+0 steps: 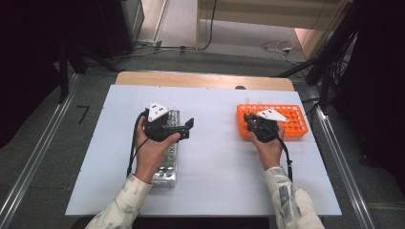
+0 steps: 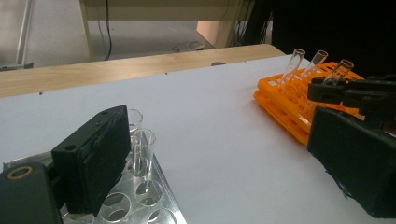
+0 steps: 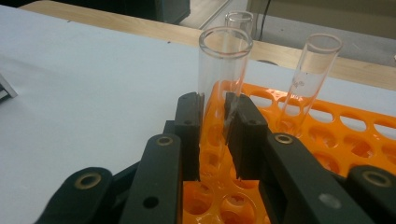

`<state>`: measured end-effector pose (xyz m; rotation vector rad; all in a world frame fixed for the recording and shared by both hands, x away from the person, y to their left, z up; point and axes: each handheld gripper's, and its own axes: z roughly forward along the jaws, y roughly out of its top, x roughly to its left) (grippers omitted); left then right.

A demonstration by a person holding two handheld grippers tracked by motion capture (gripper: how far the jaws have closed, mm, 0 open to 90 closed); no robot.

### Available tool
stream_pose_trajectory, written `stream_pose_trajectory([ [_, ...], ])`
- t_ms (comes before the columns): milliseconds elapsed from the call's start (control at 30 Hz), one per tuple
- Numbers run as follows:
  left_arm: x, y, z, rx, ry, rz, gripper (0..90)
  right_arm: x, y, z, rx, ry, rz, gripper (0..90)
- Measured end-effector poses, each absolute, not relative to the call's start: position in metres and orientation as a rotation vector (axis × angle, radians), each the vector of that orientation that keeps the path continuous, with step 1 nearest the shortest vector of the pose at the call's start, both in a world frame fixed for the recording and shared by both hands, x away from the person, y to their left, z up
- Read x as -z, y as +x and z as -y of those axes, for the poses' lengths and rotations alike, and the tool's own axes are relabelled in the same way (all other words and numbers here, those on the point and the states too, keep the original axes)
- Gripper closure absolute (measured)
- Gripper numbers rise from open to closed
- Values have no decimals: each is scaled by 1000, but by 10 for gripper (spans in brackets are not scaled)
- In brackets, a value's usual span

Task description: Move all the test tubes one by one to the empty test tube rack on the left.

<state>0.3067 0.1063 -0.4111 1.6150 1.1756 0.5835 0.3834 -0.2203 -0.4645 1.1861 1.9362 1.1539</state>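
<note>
The white counter [image 1: 210,157] carries 2 racks, well apart: at the right an orange plastic rack of round holes [image 1: 293,119], at the left a clear acrylic rack with drilled holes [image 1: 167,167] lying with its long side running near to far. The right gripper [image 3: 212,135] sits at the near left corner of the orange rack, and its fingers [image 3: 189,135] are closed on a clear glass test tube [image 3: 224,70], the pads pressing its lower wall from either side while its foot is in or just over one of the orange holes. The tube's long axis stands close to upright, open mouth at the top, so the way out of the rack, as I judge it, is straight up along that axis before any travel to the left. 2 more clear tubes [image 3: 310,74] lean in holes just beyond it on the far side, near enough that a sideways pull could knock them. The left gripper [image 1: 184,129] hangs over the far part of the clear rack with its fingers wide apart and nothing between them; 2 tubes already stand there [image 2: 142,154], and open holes lie on their near side.
</note>
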Motion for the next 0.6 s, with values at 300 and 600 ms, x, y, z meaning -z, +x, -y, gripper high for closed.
stream_pose_trajectory([
  [300, 411, 306, -105, -569, 1616, -1169, 61, 450, 375, 225, -1185, 1165, -1925, 728],
  [600, 412, 304, -99, -549, 1629, -1152, 62, 438, 361, 225, -1205, 1130, -1940, 729],
])
